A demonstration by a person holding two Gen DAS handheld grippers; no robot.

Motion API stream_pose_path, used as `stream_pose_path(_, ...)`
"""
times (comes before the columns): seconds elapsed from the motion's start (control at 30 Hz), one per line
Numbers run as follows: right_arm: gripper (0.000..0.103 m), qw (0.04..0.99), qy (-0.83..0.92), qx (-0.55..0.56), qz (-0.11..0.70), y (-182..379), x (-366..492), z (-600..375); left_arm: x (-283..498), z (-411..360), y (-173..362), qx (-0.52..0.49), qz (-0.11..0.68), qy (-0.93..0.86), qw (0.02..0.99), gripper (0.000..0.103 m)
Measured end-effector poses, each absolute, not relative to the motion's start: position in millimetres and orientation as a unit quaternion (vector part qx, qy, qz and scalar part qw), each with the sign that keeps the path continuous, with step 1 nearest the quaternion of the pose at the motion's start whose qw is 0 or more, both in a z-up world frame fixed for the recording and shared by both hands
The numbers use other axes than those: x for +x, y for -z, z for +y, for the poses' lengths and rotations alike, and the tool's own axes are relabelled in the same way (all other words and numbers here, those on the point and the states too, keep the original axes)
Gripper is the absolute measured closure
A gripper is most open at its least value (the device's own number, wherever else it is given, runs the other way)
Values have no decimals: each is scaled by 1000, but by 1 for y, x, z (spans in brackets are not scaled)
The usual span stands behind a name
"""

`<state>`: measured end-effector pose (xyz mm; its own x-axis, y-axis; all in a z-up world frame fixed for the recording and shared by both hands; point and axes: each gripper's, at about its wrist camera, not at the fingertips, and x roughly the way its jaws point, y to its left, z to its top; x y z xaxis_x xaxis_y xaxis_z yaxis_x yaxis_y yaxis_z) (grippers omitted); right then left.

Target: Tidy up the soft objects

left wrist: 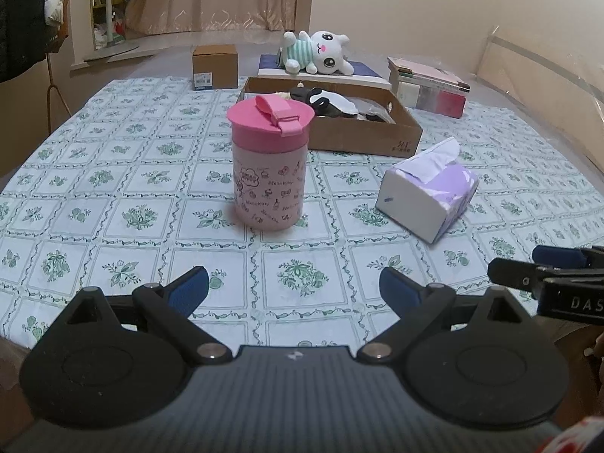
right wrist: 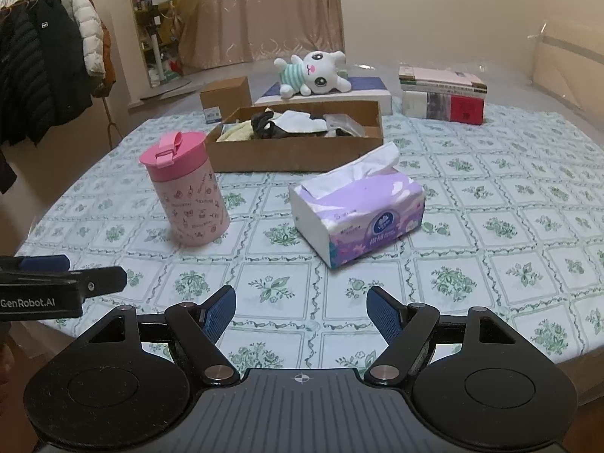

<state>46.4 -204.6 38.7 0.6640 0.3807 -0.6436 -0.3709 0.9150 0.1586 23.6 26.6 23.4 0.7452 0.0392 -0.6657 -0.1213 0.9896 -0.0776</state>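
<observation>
- Both grippers, left (left wrist: pixel 293 283) & right (right wrist: pixel 301 304), hover over the table's (right wrist: pixel 490 204) near edge, jaws spread wide, holding nothing.
- Soft stuff: plush (right wrist: pixel 315 73) lies on a flat box beyond the tray (right wrist: pixel 298 151), at the far edge; socks/cloths (right wrist: pixel 290 124) sit in the tray; tissue pack (right wrist: pixel 356 213) mid-table, beside the cup (right wrist: pixel 187 196).
- Step: unclear. Fits an early stage or near done w/ plush left.
- A plush grab would need a long reach over the tray.

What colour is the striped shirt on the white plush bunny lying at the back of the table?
Mint green and white stripes on the white plush bunny, clearest in the right wrist view.
</observation>
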Motion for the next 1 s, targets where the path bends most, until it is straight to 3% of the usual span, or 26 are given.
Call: stream_pose_path(1.0, 27, 913, -209, 0, 350, -41, 49, -199, 26, 27, -26, -60, 352, -42, 933, 7)
